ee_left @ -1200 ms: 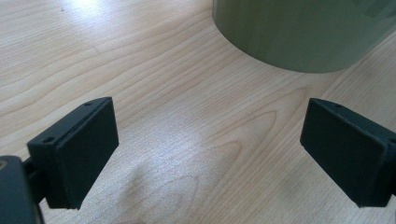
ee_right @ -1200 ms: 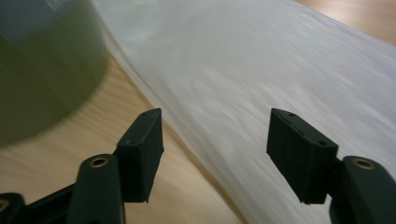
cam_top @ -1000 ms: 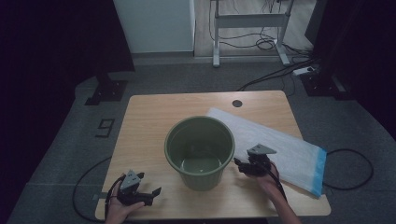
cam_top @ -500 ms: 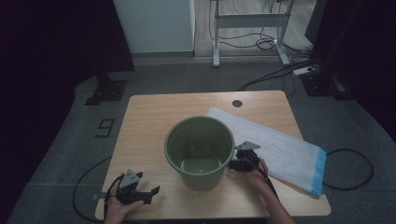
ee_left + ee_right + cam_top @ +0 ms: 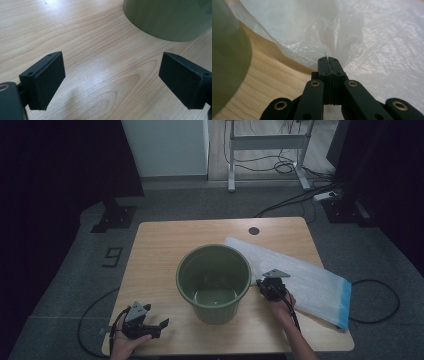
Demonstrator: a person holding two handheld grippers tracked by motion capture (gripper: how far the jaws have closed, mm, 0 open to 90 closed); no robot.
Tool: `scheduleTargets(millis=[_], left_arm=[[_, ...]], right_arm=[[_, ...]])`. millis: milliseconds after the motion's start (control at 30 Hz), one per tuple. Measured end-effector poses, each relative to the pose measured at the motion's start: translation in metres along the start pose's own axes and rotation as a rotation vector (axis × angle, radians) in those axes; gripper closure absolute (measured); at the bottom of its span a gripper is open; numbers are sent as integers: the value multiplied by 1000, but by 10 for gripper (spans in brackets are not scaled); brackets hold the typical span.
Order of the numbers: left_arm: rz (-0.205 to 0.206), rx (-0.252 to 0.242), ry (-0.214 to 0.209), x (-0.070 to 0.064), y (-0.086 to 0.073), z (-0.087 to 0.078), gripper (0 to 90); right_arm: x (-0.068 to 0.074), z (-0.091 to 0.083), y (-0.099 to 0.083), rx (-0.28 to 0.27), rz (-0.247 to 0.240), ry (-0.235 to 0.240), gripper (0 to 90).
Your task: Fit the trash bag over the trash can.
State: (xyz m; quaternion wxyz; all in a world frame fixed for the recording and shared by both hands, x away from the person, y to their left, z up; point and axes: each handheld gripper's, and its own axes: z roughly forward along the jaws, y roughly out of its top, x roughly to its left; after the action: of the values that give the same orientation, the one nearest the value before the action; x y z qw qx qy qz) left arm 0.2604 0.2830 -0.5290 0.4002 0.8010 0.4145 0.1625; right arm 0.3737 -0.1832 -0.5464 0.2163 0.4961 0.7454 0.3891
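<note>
Right gripper (image 5: pixel 328 59): fingers pressed together on the near edge of the white plastic bag (image 5: pixel 372 37), pinching a thin fold of film. In the high view the right gripper (image 5: pixel 270 286) sits just right of the green bucket (image 5: pixel 214 282), at the bag's (image 5: pixel 310 282) left edge. The bag lies flat on the tabletop (image 5: pixel 165 245), running away to the right, its blue strip (image 5: pixel 343 302) at the far end.

Left gripper (image 5: pixel 150 326): near the front left corner, well apart from the bag; fingers (image 5: pixel 46 80) spread wide, holding nothing, bare wood between them, bucket wall (image 5: pixel 170 17) ahead.

Step in hand, as I judge it: lift the bag by the pinched edge, likely to line the bucket.

- Keep the pinch firm; film is slippery and the bite looks shallow.
- Raise slowly and upward, so the sheet peels off the wood rather than drags.
- Cannot tell whether one layer or both are caught; check before trying to open the mouth.
- Bring the left gripper across to take the opposite layer.
- Avoid nudging the bucket while lifting; it stands just beside the grip.
</note>
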Motion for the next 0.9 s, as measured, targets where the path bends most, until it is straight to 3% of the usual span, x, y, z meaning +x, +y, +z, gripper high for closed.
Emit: scheduleTargets(millis=[167, 300, 500, 667, 900], left_arm=[[-1, 2, 5, 0, 0, 1, 68], [-1, 0, 7, -1, 0, 1, 67], [2, 4, 11, -2, 0, 2, 69], [0, 3, 12, -1, -1, 3, 69], [-4, -2, 13, -2, -1, 3, 70]], right_arm=[[-14, -27, 7, -147, 75, 4, 889], [-24, -51, 17, -247, 102, 6, 890], [-31, -80, 34, -346, 142, 27, 890], [-32, -101, 51, -421, 149, 32, 890], [-25, -137, 80, -533, 123, 42, 891]])
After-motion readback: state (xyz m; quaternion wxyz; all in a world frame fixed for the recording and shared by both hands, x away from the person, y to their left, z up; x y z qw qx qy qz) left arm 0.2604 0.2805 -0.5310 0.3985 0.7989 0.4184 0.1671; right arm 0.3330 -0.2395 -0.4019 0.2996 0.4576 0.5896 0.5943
